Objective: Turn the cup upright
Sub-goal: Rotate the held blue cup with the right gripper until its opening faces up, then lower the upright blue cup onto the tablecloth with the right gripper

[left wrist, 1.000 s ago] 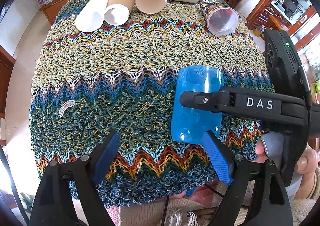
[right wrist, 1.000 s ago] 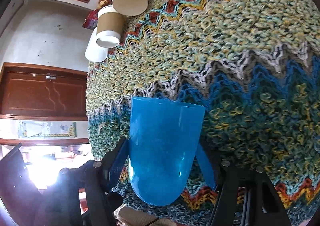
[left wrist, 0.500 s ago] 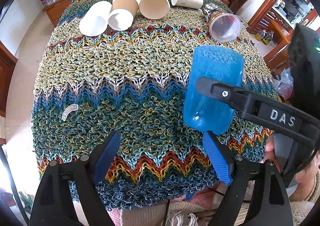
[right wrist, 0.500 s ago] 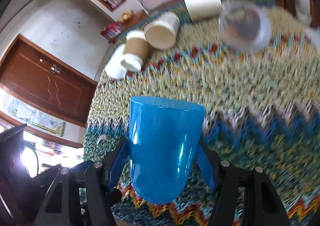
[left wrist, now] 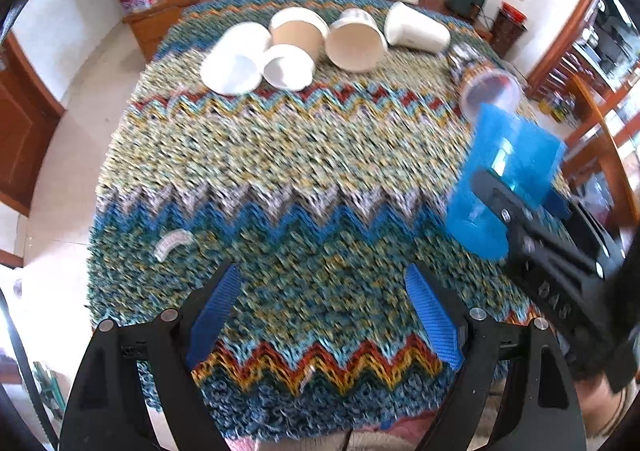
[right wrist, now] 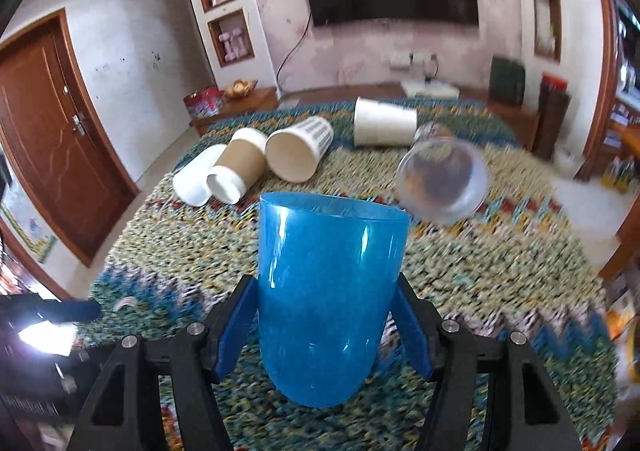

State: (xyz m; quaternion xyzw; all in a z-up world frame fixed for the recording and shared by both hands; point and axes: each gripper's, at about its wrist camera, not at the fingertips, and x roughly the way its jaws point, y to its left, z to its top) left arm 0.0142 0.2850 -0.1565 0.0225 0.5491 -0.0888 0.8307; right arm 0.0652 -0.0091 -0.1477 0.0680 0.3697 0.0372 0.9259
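Note:
A translucent blue plastic cup (right wrist: pixel 326 291) is clamped between the blue pads of my right gripper (right wrist: pixel 326 327), held above the knitted zigzag cloth (right wrist: pixel 500 291) with its open rim pointing up and away from the camera. In the left wrist view the same blue cup (left wrist: pixel 500 179) hangs tilted at the right, off the cloth, with the right gripper's black finger across it. My left gripper (left wrist: pixel 324 315) is open and empty, low over the near edge of the cloth (left wrist: pixel 280 171).
Several cups lie on their sides at the far end of the table: a white one (left wrist: pixel 236 59), a brown sleeved one (left wrist: pixel 296 39), a paper one (left wrist: pixel 354 43), another white one (left wrist: pixel 416 31) and a clear plastic one (left wrist: pixel 488 87). Wooden chairs stand at the right.
My right gripper has lifted the blue cup off the cloth and swung it from lying flat towards rim-up, moving right and away. The left gripper has barely moved.

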